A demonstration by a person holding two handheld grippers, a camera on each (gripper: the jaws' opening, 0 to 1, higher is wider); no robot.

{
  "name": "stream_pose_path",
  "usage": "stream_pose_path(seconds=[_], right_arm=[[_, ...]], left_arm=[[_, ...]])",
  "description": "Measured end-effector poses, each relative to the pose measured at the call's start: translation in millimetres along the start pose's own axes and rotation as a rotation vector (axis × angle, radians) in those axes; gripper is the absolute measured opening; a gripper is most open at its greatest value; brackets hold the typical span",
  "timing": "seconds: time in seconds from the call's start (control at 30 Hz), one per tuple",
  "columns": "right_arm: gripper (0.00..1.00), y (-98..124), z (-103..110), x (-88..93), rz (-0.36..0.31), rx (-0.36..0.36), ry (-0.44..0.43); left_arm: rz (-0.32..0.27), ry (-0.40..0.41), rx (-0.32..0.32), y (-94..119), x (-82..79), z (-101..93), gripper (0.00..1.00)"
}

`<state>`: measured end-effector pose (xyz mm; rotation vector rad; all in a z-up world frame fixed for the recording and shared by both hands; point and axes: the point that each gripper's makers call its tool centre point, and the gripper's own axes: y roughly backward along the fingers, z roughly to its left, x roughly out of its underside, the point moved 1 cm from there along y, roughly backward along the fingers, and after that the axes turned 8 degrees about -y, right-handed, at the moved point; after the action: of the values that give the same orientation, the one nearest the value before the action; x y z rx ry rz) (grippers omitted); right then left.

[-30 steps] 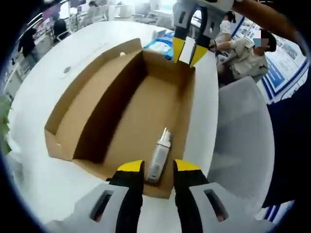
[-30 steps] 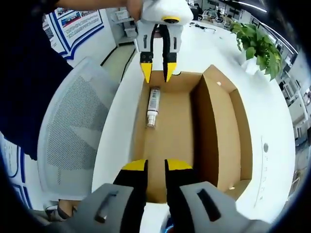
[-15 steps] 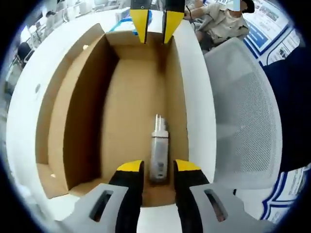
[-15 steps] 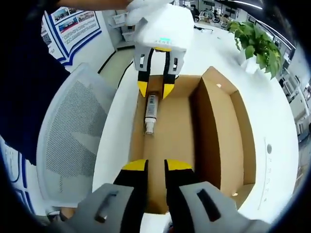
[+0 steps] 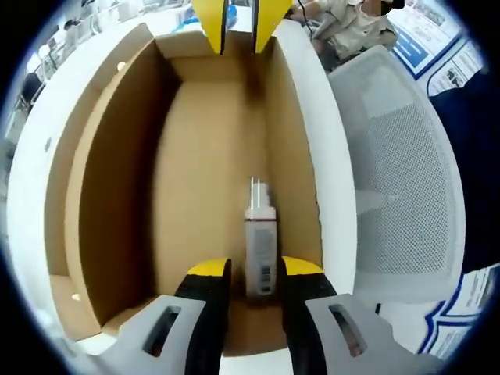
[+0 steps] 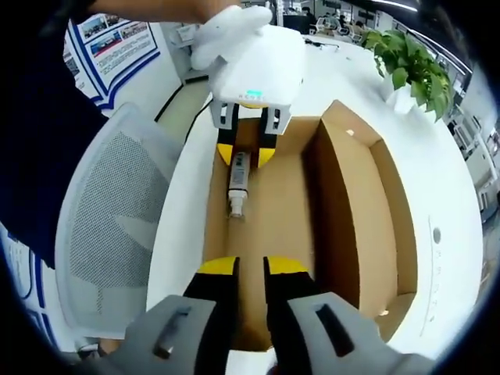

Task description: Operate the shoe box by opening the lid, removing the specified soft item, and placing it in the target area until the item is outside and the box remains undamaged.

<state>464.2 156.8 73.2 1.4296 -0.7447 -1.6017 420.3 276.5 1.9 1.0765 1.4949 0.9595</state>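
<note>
1. Your left gripper reaches down into the open shoe box. Its yellow-tipped jaws stand parted on either side of the bottom end of the tube. Whether the pads touch the tube, you cannot tell from either view; they are not clamped on it.
2. In the right gripper view the same left gripper comes in from the top, a white-gloved hand on its white body, its tips straddling the tube at the box's far end.
3. Your right gripper hangs over the opposite short end of the shoe box, its jaws a narrow gap apart and gripping nothing. In the left gripper view its yellow tips show at the top, just above the far wall.
4. The tube, a white-and-grey soft item with a small cap, lies flat on the cardboard floor, lengthwise. It sits close to the long wall on the chair side and toward the left gripper's end of the box.
5. The lid flap stands open along the other long side.
6. The box rests on a white table, near the edge where a grey mesh chair stands.
7. A potted green plant stands near the table's far edge.
</note>
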Motion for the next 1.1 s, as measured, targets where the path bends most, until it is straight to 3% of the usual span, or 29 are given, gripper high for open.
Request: stream_pose_path(seconds=[0.43,0.63,0.93,1.1], right_arm=[[0.09,-7,-1,5.4,-0.009,-0.006,-0.015],[0.08,-8,0,7.8,-0.010,-0.011,-0.021],[0.08,-7,-3,7.8,-0.019,-0.008,-0.032],[0.08,-11,-4,5.4,-0.029,-0.010,-0.036]], left_arm=[[0.005,0.026,-0.026,-8,0.1,3.0,0.23],[-0.034,0.059,-0.068,-7,-5.8,13.5,0.20],[-0.052,0.037,-0.032,-1,-8.2,3.0,0.23],[0.015,-0.030,-0.035,-12,-1.9,4.1,0.23]])
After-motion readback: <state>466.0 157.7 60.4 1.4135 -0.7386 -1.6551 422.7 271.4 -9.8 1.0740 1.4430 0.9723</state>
